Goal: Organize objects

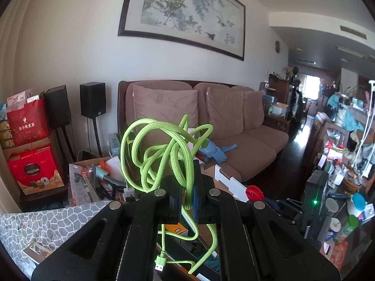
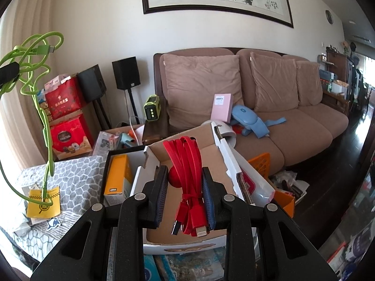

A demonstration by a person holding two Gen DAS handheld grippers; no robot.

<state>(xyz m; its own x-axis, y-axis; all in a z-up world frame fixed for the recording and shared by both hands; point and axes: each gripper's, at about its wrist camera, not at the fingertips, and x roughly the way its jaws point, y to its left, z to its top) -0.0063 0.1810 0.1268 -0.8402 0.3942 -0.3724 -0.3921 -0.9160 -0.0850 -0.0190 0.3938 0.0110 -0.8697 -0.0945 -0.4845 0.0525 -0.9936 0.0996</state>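
My left gripper is shut on a bright green braided cable. Its tangled loops stand above the fingers and a green USB plug dangles below. The right wrist view has the same green cable at the upper left, hanging down toward a yellow packet. My right gripper is shut on a tied bundle of flat red cable with a round red part on its left side. The plugs hang under the fingers. This bundle is held over an open white cardboard box.
A brown sofa with cushions stands behind, with a blue device and a pink box on it. A grey patterned cloth covers the surface at left. An orange box lies in a black tray. Speakers, red gift bags and clutter stand around.
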